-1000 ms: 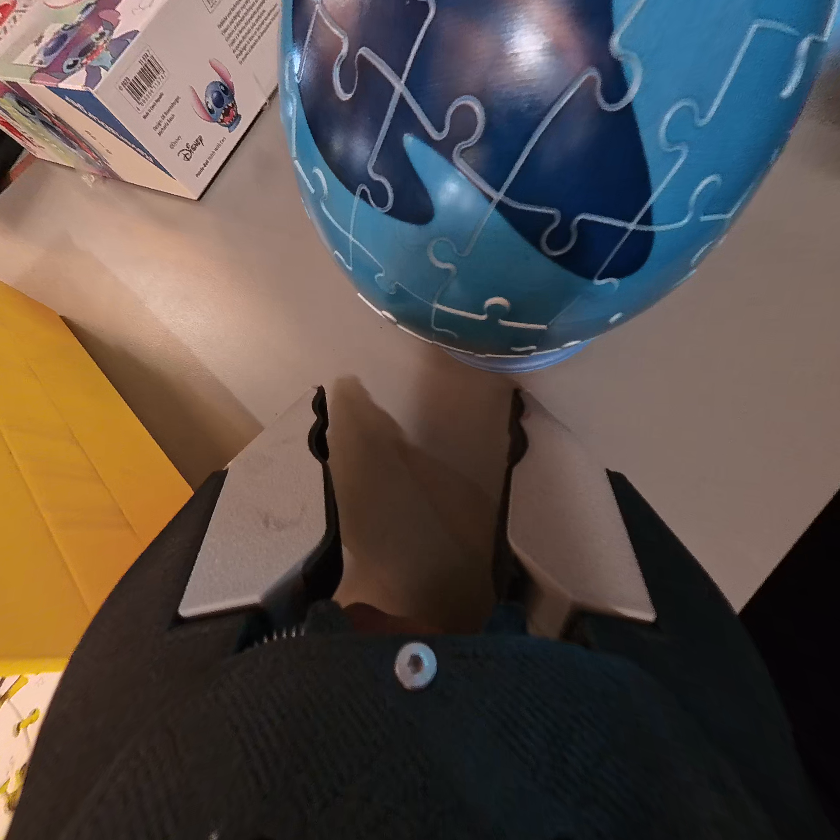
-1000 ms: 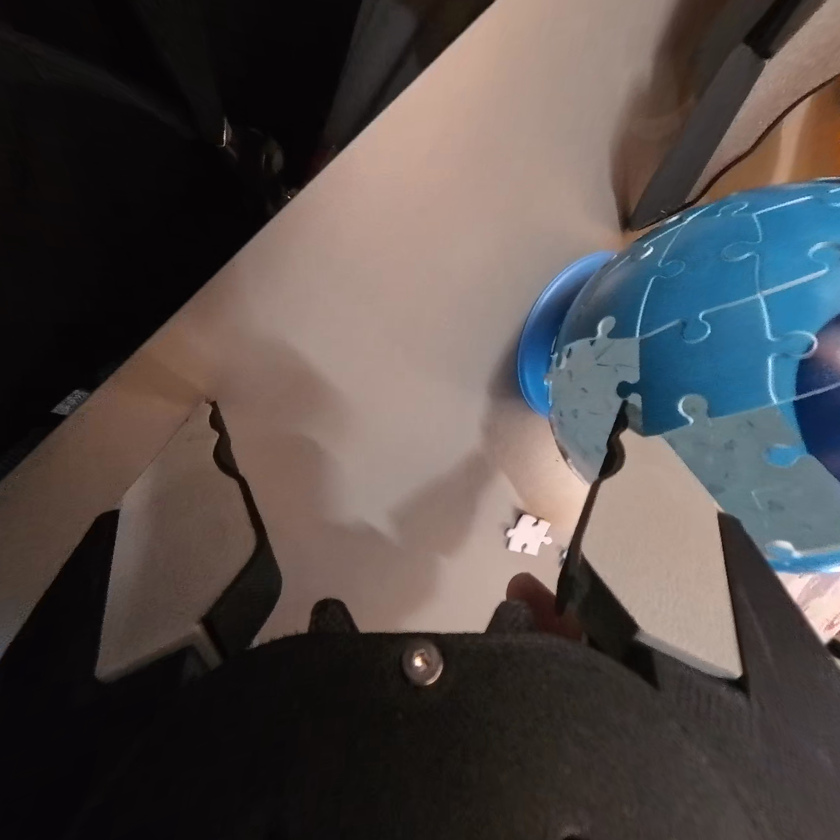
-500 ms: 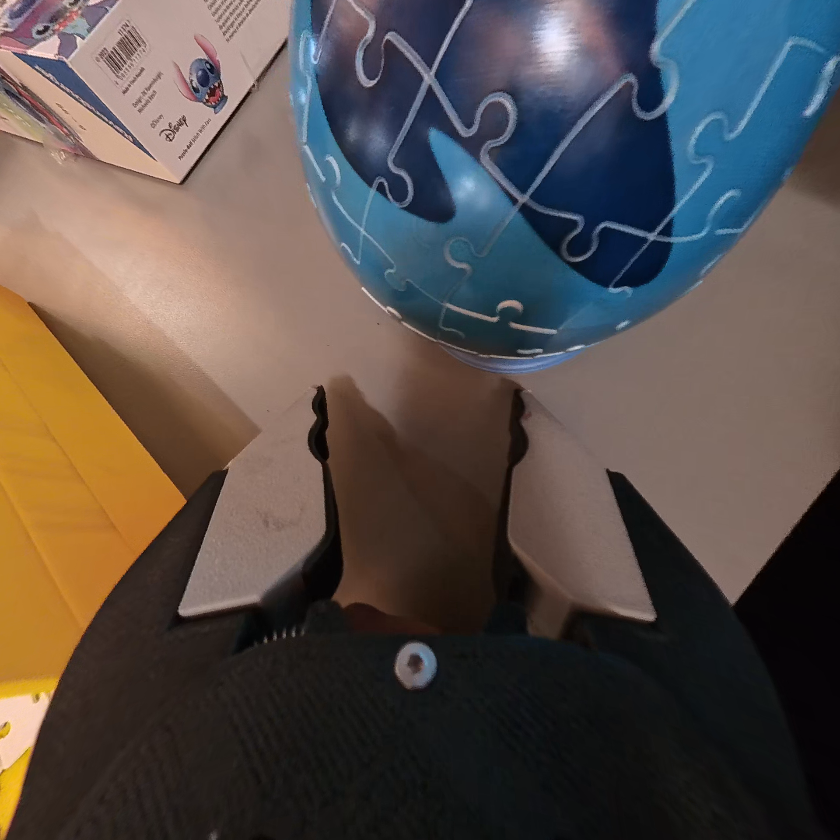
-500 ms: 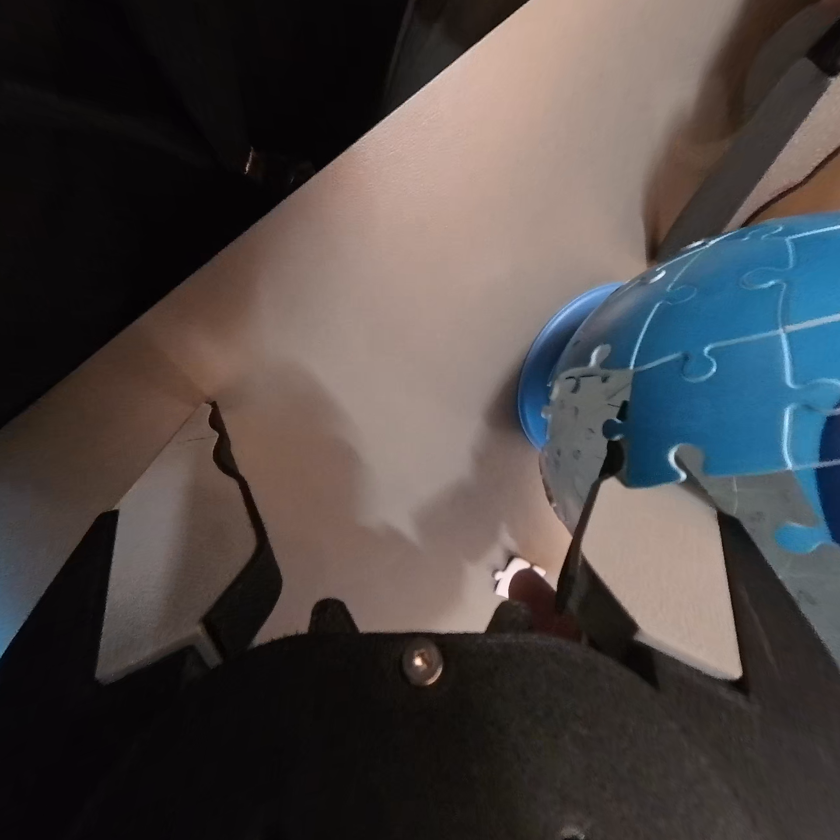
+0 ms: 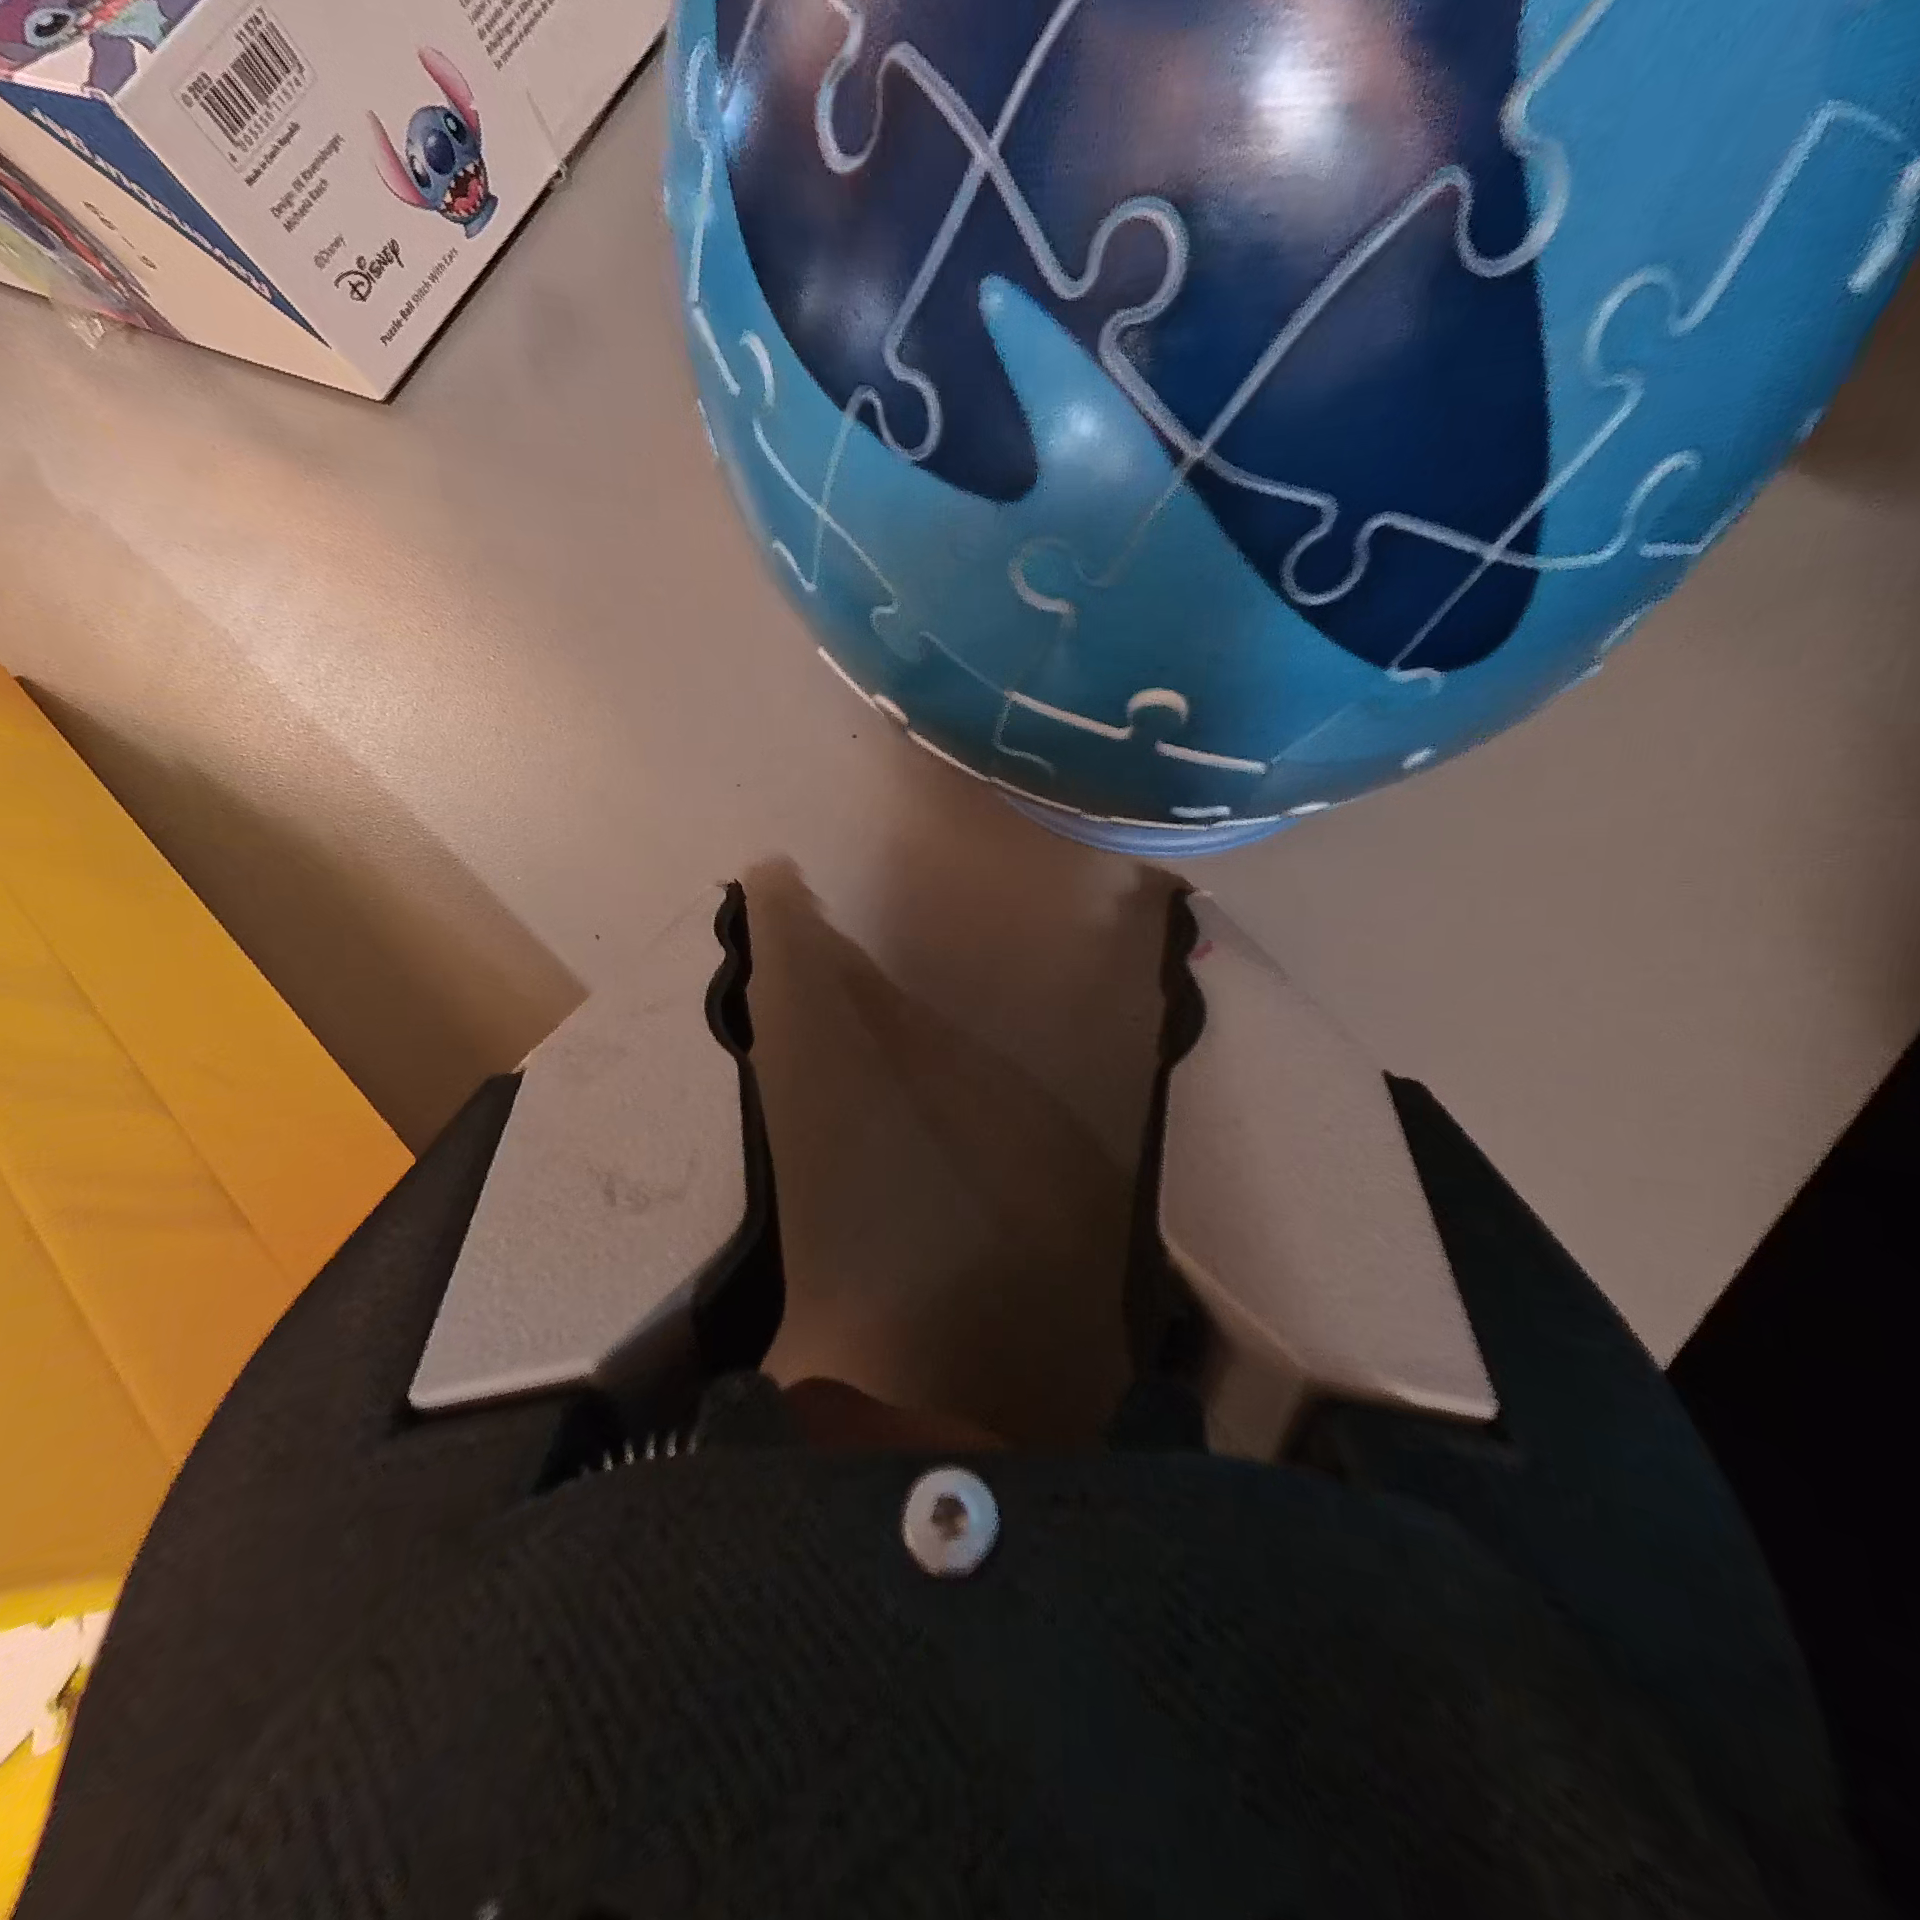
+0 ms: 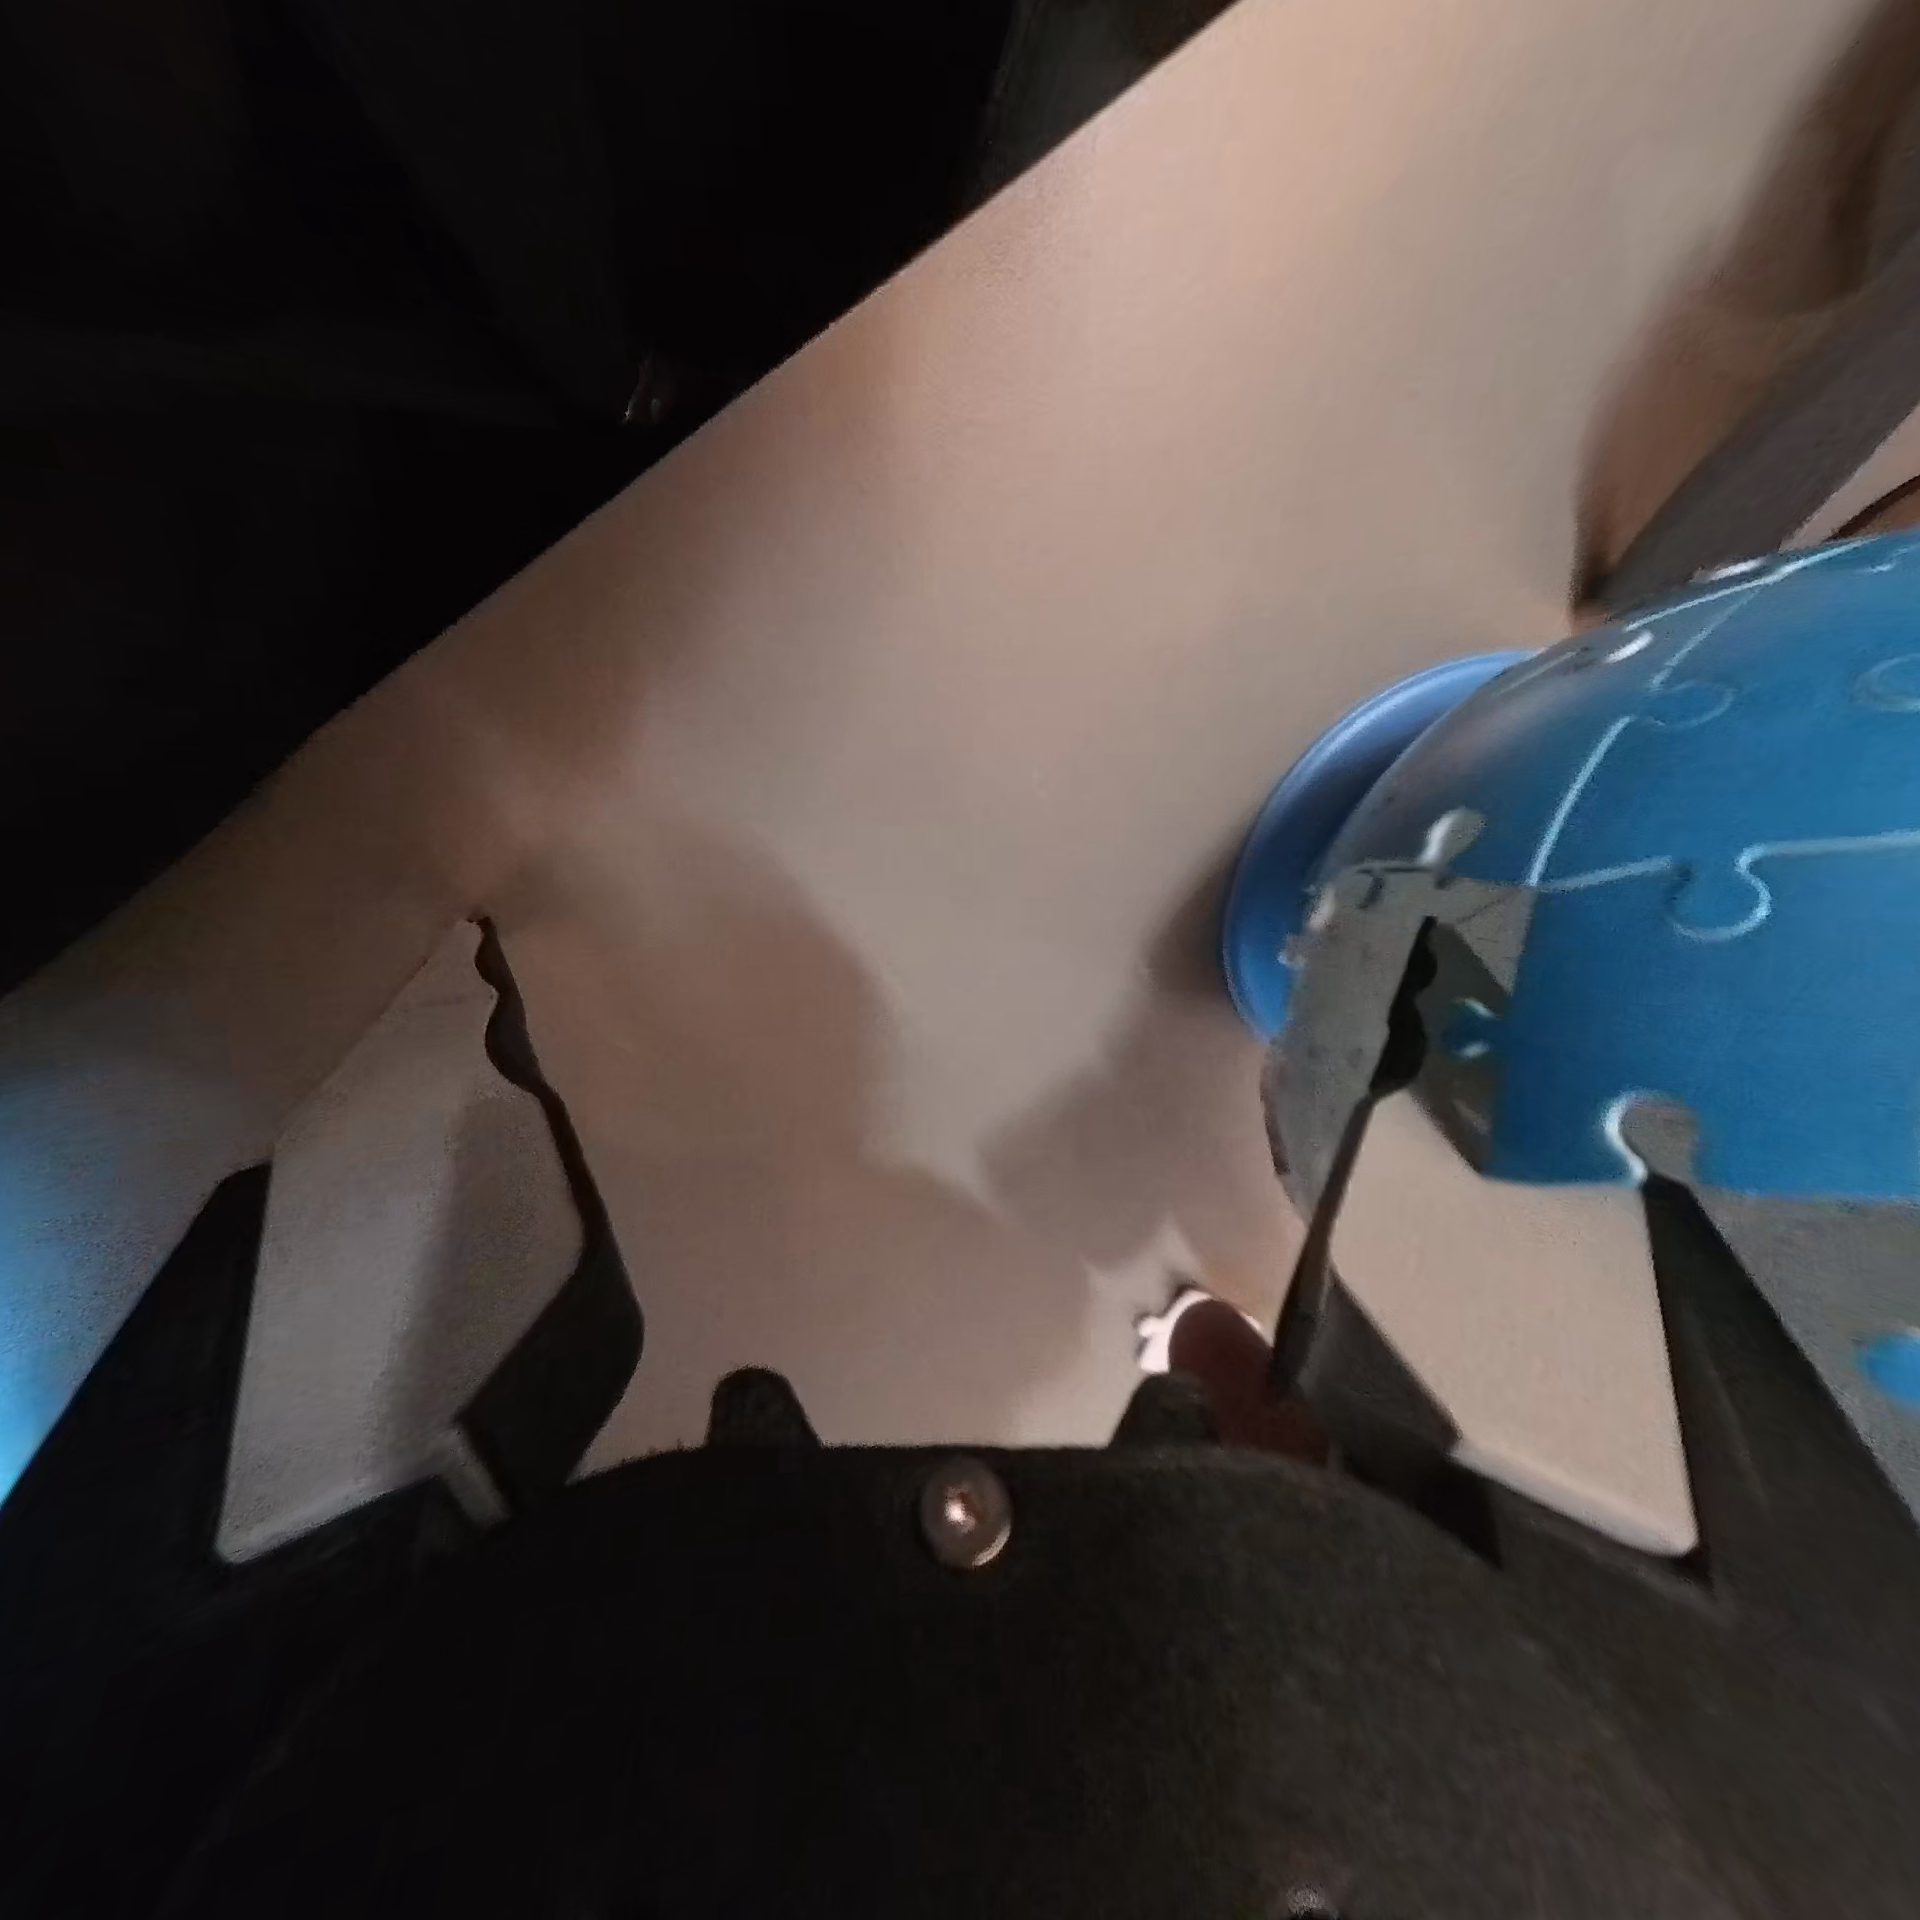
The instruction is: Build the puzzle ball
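The puzzle ball (image 5: 1195, 436) is light blue with a dark blue patch. It stands on a blue ring stand (image 6: 1288, 831) on the beige table (image 5: 364, 623). My left gripper (image 5: 951, 914) is open and empty, its tips just short of the ball's base. My right gripper (image 6: 951, 935) is wide open and empty. Its right fingertip (image 6: 1413, 987) overlaps the edge of a gap in the ball (image 6: 1714, 883), where grey piece backs show; I cannot tell if it touches. A loose white puzzle piece (image 6: 1158, 1351) lies on the table, half hidden by the gripper body.
A white puzzle box (image 5: 312, 177) lies at the far left. A yellow sheet or box (image 5: 156, 1039) lies at the left. The table edge (image 5: 1766, 1247) runs close on the right, with darkness beyond. A grey bar (image 6: 1766, 447) stands behind the ball.
My right gripper has moved closer to the ball's lower side; the ball looks larger and the loose piece has slid down under the gripper body. The left view has barely shifted.
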`<state>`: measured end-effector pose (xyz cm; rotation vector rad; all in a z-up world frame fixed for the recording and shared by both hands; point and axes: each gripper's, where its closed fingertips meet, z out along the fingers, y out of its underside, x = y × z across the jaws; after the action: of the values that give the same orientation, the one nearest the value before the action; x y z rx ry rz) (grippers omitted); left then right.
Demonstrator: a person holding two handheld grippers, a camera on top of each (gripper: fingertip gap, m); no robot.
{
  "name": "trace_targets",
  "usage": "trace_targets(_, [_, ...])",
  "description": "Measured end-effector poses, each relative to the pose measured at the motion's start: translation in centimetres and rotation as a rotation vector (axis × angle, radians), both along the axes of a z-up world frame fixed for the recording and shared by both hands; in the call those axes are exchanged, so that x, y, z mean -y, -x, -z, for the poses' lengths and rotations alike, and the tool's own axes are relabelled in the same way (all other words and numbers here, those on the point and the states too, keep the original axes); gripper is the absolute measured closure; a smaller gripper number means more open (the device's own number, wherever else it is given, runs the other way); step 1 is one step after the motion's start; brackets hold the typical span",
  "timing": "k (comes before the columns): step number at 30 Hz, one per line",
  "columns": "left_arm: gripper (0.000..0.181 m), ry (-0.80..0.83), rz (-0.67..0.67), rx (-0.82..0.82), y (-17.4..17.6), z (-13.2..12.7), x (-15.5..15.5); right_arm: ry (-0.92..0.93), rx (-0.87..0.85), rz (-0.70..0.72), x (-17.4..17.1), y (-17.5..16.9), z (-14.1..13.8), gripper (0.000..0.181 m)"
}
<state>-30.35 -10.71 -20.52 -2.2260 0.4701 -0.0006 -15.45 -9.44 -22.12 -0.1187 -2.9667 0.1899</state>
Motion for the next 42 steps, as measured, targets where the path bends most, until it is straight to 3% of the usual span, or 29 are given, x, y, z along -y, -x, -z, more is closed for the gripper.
trace_targets(7, [0.103,0.008,0.006,0.012,-0.2,0.1,-0.1,-0.004,0.088,0.037,-0.4,0.1,0.7,0.024])
trace_targets(20, [0.108,0.016,0.130,0.031,-2.5,0.0,-0.3,-0.095,0.075,-0.087,0.2,-0.1,0.5,0.023])
trace_targets(25, [0.104,0.027,0.220,0.031,-3.7,0.1,0.0,-0.072,0.103,-0.029,-0.1,-0.1,0.7,0.023])
trace_targets(42, [0.097,0.029,0.262,0.029,-4.1,0.1,-0.1,-0.087,0.122,0.046,0.2,0.2,0.7,0.022])
